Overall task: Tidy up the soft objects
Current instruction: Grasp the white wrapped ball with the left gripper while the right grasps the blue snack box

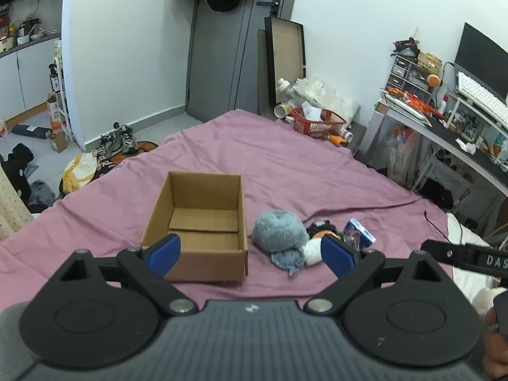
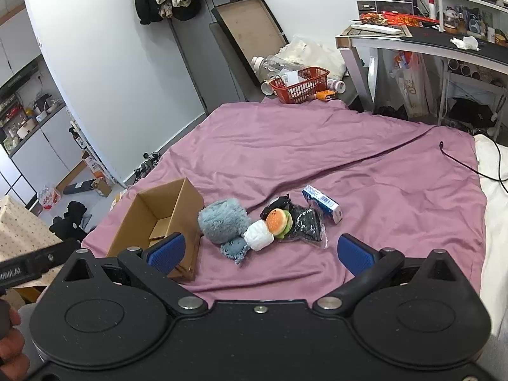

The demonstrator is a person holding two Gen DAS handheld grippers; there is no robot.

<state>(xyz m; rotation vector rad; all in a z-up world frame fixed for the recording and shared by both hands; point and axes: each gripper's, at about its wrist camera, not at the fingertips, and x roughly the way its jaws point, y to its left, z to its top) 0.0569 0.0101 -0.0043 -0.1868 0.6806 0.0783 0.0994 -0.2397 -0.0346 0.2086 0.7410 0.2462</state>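
Soft toys lay clustered on a mauve bedsheet (image 2: 285, 146), just right of an open cardboard box (image 1: 203, 219) whose inside held nothing. A fluffy grey-blue plush (image 2: 222, 220) sat nearest the box, close to its side wall, with a smaller blue plush (image 2: 233, 247) touching its near edge. Beside them rested a white plush (image 2: 258, 236) and a hamburger toy (image 2: 278, 222), the latter lying against a dark plastic packet (image 2: 304, 225). A blue-and-white carton (image 2: 322, 203) lay a little beyond, apart from the heap.

Both claws hovered above the bed's near edge, clear of every item. The left claw (image 1: 250, 249) had its blue pads (image 1: 165, 252) spread wide, framing the box and the grey-blue plush. The right claw (image 2: 262, 254) was likewise spread, gripping nothing, with the toy cluster between its pads (image 2: 354, 255).

A red basket (image 2: 300, 85) stood at the bed's far corner, near a cluttered desk (image 2: 444, 44).
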